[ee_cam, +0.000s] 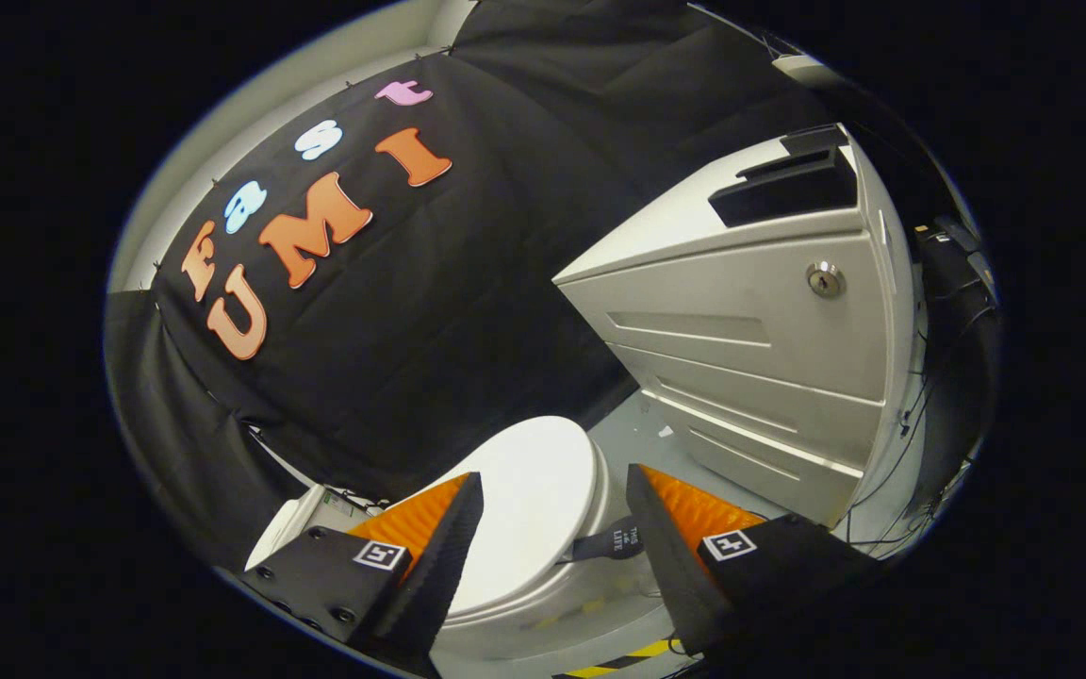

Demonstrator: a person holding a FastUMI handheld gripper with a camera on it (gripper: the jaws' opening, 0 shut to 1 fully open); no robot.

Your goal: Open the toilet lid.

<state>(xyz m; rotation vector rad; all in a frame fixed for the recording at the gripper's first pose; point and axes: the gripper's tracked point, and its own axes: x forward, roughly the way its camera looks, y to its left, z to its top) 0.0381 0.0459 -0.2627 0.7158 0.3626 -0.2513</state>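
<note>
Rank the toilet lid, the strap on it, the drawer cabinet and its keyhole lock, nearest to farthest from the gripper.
1. Strap: between the open gripper fingers.
2. Toilet lid: shut, just ahead; too close to call against the strap.
3. Drawer cabinet: beyond the toilet.
4. Lock: cabinet's top drawer.

Smooth, glossy white toilet lid [534, 500]; matt grey drawer cabinet [750, 339] with shiny metal lock [825, 279]; matt cloth strap [611, 544].

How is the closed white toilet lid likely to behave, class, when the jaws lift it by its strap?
The toilet lid looks like smooth moulded plastic, so probably stiff and slippery. The dark strap at its rim looks like webbing, likely floppy until pulled taut. The lid probably swings about a rear hinge. The gripper is open, touching nothing.
</note>
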